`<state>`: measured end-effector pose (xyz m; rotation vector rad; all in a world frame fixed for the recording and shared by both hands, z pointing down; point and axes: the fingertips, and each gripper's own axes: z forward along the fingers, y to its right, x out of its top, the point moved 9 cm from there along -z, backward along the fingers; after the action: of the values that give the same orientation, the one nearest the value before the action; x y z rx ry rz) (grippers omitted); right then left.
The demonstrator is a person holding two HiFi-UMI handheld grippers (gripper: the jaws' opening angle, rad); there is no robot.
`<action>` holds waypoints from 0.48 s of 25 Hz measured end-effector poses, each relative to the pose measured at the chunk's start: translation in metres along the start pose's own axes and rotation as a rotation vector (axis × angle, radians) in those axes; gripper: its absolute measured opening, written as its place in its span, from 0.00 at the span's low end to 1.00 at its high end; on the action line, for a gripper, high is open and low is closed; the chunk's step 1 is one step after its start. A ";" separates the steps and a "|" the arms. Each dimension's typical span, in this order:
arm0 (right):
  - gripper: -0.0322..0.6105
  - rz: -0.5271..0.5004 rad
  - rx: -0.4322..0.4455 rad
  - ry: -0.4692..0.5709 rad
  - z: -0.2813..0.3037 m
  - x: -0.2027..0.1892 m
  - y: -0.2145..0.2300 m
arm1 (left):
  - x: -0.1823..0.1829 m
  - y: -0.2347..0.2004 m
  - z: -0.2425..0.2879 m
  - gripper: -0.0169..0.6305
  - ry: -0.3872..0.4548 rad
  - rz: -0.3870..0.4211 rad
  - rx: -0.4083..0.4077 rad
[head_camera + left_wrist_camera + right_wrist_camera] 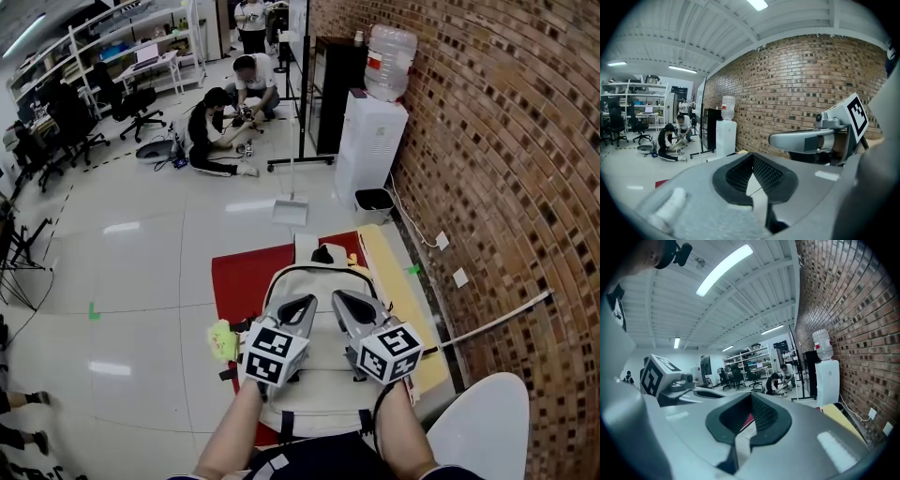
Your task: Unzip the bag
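Note:
A cream backpack lies flat on a red mat on the floor, its black top handle pointing away from me. Both grippers hover side by side over its middle, apart from it. My left gripper is shut with nothing in it. My right gripper is shut and empty too. In the left gripper view the closed jaws point out into the room, with the right gripper beside them. The right gripper view shows its closed jaws and the left gripper. Neither gripper view shows the backpack.
A brick wall runs along the right, with a water dispenser and a yellow pad at its foot. A yellow-green item lies left of the backpack. A dustpan stands beyond. People sit on the floor farther off.

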<state>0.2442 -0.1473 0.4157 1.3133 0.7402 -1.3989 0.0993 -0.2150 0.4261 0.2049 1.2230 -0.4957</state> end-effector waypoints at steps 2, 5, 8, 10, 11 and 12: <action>0.06 0.000 0.000 0.002 0.000 0.001 -0.001 | 0.000 0.001 -0.001 0.03 0.002 -0.001 -0.002; 0.06 0.000 0.004 0.004 0.000 0.003 -0.001 | 0.001 0.002 -0.002 0.03 0.004 -0.005 -0.001; 0.06 -0.002 0.006 0.003 0.000 0.004 -0.002 | 0.002 0.003 -0.003 0.03 0.004 -0.005 -0.003; 0.06 -0.007 0.007 0.001 0.000 0.003 -0.005 | 0.002 0.002 -0.005 0.03 0.005 -0.006 -0.004; 0.06 -0.009 0.007 0.000 0.000 0.003 -0.006 | 0.002 0.002 -0.006 0.03 0.007 -0.006 -0.005; 0.06 -0.010 0.007 -0.001 0.000 0.003 -0.007 | 0.002 0.002 -0.007 0.03 0.008 -0.006 -0.006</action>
<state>0.2377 -0.1464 0.4112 1.3162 0.7431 -1.4109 0.0943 -0.2108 0.4219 0.1981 1.2328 -0.4970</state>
